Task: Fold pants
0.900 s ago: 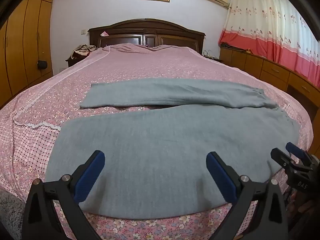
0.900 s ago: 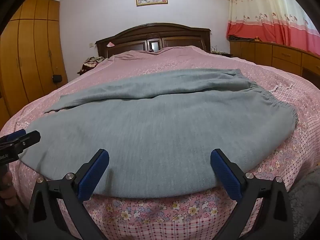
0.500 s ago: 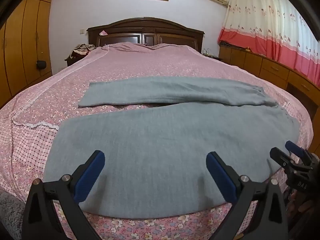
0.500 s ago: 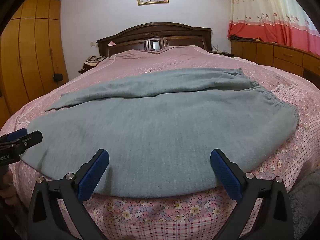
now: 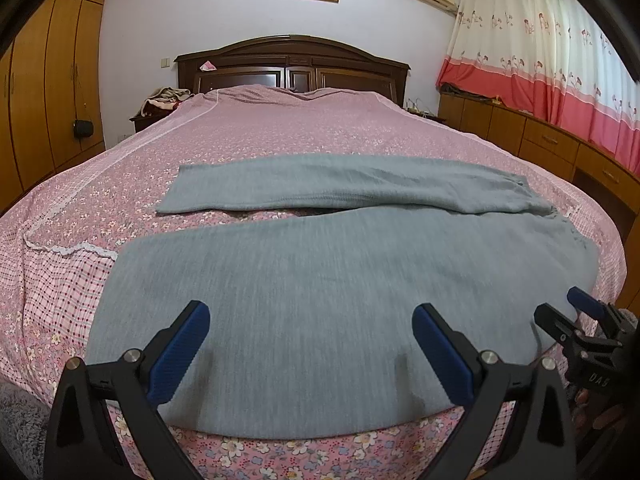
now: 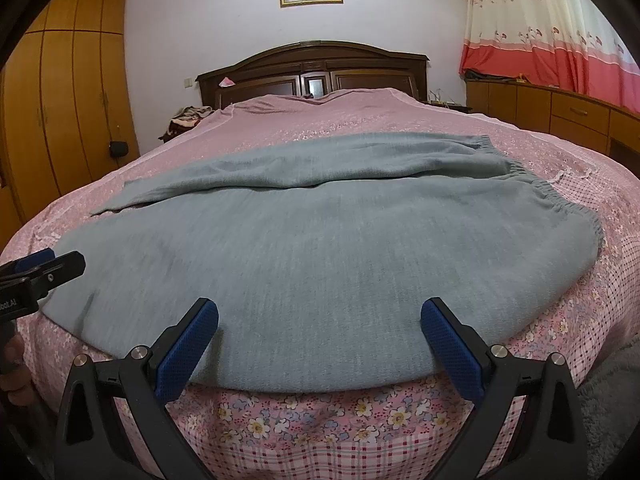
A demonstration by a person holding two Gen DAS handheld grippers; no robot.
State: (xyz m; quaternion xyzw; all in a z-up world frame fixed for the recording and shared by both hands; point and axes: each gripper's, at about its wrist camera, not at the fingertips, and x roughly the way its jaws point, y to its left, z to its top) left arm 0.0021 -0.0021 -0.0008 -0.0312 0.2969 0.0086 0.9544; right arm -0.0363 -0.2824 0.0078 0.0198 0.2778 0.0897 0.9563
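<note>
Grey pants [image 5: 320, 292] lie spread flat on the pink floral bed, legs pointing left and elastic waistband [image 6: 556, 196] at the right. The far leg [image 5: 320, 184] lies apart from the near leg. My left gripper [image 5: 312, 344] is open and empty, just above the near edge of the near leg. My right gripper [image 6: 320, 340] is open and empty over the near edge close to the waist. The right gripper also shows in the left wrist view [image 5: 576, 320], and the left gripper shows in the right wrist view [image 6: 44, 268].
The bed [image 5: 280, 136] has a dark wooden headboard [image 5: 292, 64] at the far end. A wardrobe [image 5: 48, 80] stands on the left, low cabinets [image 5: 560, 148] and curtains on the right. A grey rug [image 6: 612, 392] lies on the floor by the bed's near edge.
Both grippers have dropped slightly and edged closer to the near edge of the pants. The pants have not moved and both grippers stay open.
</note>
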